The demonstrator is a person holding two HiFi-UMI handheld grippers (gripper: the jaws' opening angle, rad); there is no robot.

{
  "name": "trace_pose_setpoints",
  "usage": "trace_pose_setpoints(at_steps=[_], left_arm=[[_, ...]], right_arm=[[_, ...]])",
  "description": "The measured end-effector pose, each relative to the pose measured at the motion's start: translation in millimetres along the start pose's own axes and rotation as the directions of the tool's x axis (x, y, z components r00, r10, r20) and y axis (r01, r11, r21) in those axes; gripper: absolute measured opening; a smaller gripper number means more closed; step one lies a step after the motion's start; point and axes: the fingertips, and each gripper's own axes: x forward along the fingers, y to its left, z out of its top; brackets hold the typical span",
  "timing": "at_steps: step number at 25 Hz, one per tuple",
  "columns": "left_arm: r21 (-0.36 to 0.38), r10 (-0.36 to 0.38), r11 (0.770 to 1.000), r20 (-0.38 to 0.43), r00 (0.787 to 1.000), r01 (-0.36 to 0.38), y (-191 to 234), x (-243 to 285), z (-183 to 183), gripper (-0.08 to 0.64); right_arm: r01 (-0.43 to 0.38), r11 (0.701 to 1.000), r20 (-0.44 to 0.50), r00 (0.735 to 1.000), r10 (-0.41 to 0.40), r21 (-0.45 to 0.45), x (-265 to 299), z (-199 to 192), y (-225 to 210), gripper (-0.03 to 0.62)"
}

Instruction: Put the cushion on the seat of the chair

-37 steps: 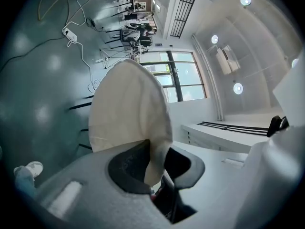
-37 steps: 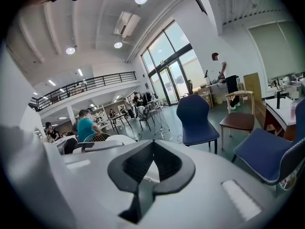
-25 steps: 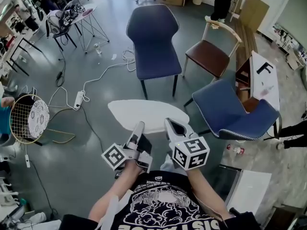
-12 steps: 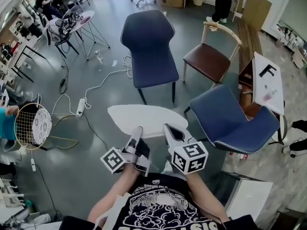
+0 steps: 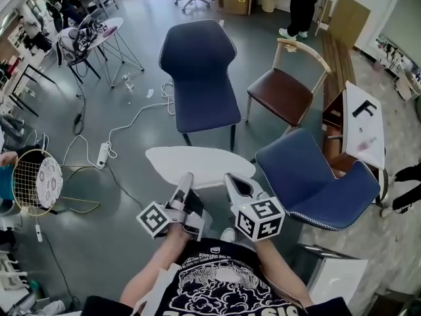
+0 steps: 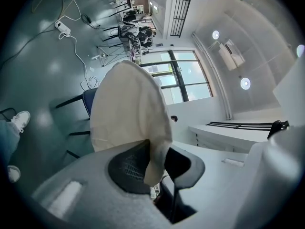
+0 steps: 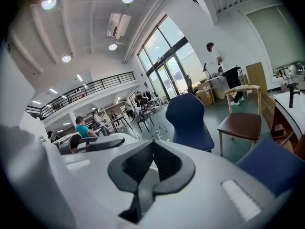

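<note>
Holding cushion (image 5: 197, 165) aloft, placing not yet done.
Clamping left gripper (image 5: 187, 182) on cushion's near edge, resting right gripper (image 5: 233, 180) with jaws closed beside it; hovering short of blue chair (image 5: 209, 104), seat bare.

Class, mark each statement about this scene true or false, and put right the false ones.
1. The cushion is held in the air, resting on no chair. True.
2. The left gripper is empty. False: its jaws are closed on the cushion's edge.
3. The wooden-framed chair has a brown seat. True.
4. A second cushion lies on the seat of the blue chair straight ahead. False: that seat is bare.
5. A power strip lies on the floor to the person's left. True.
</note>
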Motion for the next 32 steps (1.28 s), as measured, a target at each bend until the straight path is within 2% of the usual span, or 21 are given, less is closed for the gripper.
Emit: trace_pose_setpoints(at_steps=[19, 24, 32], left_arm=[[-0.104, -0.058, 0.993, -0.086, 0.995, 0.049, 27, 116, 141, 0.064], [-0.115, -0.067, 0.992, -0.117, 0.991, 0.054, 39, 136, 159, 0.064], [-0.159, -0.081, 0.986, -0.161, 0.984, 0.055, 52, 164, 168, 0.066]], right_arm=[[0.102, 0.995, -0.056, 0.993, -0.102, -0.015, 161, 69, -7, -0.003], [0.130, 0.991, -0.059, 0.990, -0.130, -0.007, 183, 77, -10, -0.003], [0.159, 0.987, -0.061, 0.985, -0.159, -0.001, 210, 89, -24, -0.003]])
